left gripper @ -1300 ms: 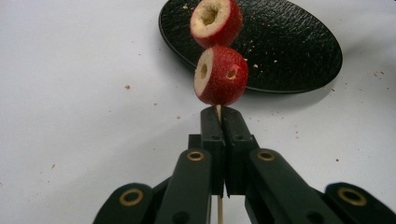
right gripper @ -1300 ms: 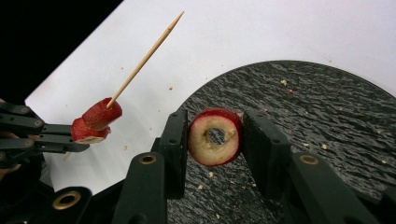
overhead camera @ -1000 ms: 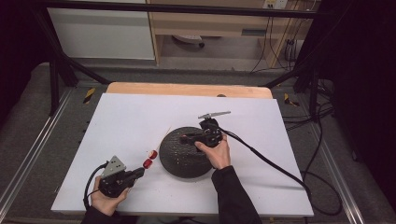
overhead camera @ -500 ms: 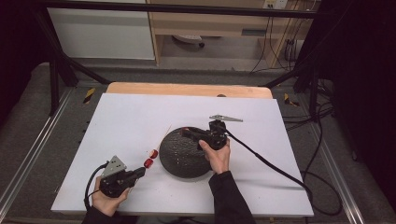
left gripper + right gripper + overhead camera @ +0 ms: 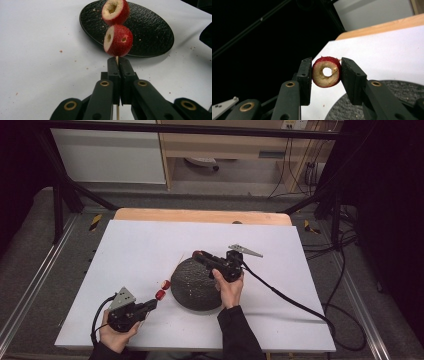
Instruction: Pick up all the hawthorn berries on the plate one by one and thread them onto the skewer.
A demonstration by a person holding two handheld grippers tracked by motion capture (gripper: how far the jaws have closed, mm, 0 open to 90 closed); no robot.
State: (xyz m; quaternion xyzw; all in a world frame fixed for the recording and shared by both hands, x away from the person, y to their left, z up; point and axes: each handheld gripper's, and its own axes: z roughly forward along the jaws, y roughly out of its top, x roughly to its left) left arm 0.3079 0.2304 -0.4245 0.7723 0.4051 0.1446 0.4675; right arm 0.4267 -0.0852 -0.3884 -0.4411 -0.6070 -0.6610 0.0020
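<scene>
At left, left gripper (image 5: 116,62), jaws pressed together on a thin wooden skewer (image 5: 116,59), two cored red fruit pieces (image 5: 118,40) threaded just beyond the jaw tips, black textured plate (image 5: 152,30) farther ahead. At right, right gripper (image 5: 326,72), jaws pinching a cored red fruit slice (image 5: 326,72) squarely between the pads, above the plate's edge.

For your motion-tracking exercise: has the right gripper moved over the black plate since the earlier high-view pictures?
Yes. The right gripper, shut on a cored red fruit piece, has shifted from over the black plate toward its far rim.
</scene>
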